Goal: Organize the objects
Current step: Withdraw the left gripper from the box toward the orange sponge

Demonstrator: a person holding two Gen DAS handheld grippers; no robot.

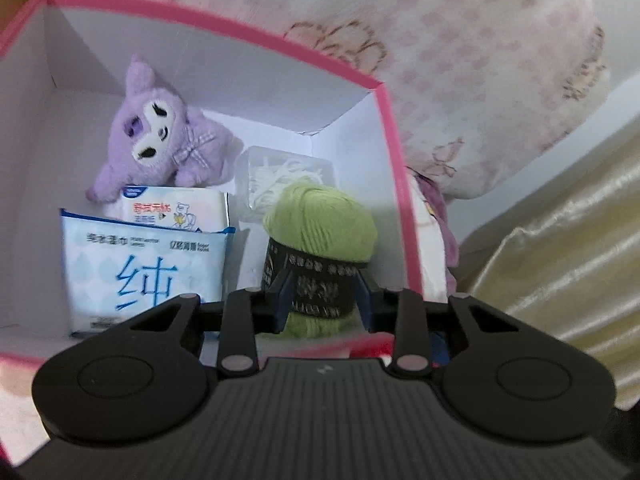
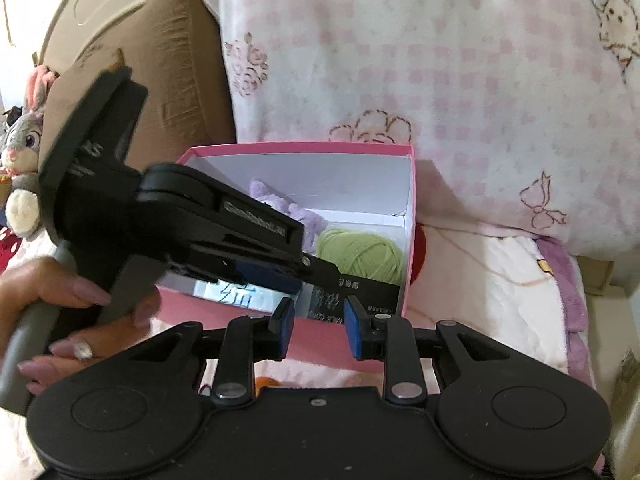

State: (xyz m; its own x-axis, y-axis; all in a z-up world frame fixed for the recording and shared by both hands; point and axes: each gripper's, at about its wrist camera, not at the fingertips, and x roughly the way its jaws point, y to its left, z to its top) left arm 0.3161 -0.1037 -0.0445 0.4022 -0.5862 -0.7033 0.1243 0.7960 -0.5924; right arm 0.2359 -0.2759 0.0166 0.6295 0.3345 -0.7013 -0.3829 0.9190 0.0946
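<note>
A pink box [image 1: 384,128] with white walls stands open on the bedding. In it lie a purple plush [image 1: 160,140], two tissue packs [image 1: 140,268] and a clear case [image 1: 288,168] of white bits. My left gripper [image 1: 325,300] is shut on a green yarn ball [image 1: 320,220], with its blue pads pressing the black label band. In the right wrist view the left gripper [image 2: 308,264] reaches into the box [image 2: 296,146] from the left, over the yarn ball [image 2: 360,252]. My right gripper [image 2: 319,328] hangs before the box's near wall, jaws drawn in, nothing between them.
A hand [image 2: 60,292] holds the left gripper's grey handle. A pink checked blanket [image 2: 440,60] rises behind the box. A brown cushion [image 2: 180,60] and a grey bunny plush [image 2: 24,140] sit at the left. Gold fabric [image 1: 560,240] lies right of the box.
</note>
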